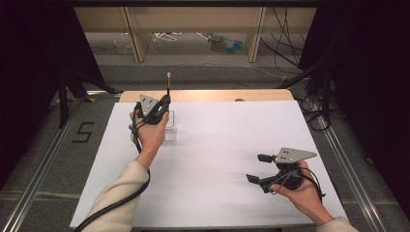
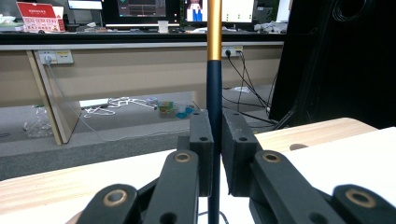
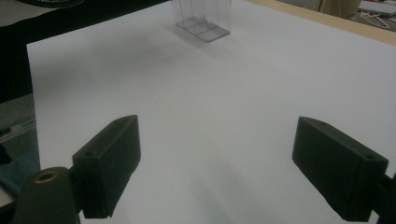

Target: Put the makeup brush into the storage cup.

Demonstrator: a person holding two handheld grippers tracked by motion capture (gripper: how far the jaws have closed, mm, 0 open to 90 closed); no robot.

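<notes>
From above, at the far left of the white table [image 1: 217,159], my left gripper [image 1: 163,107] is clamped on a thin upright brush [image 1: 168,84], whose pale tip rises past the table's far edge; a clear plastic box [image 1: 170,129] stands on the table just beside and below that gripper. My right gripper [image 1: 258,168] rests near the front right corner, well apart from the box, its jaws spread wide with nothing between them. Along my left gripper's own jaws, both black pads [image 2: 237,149] press on the brush's dark blue shaft [image 2: 214,102], which stands vertical between them and turns gold higher up. Along my right gripper's jaws, the pads [image 3: 109,163] stand far apart over bare white table, and the clear box [image 3: 201,18] sits at the far end.
</notes>
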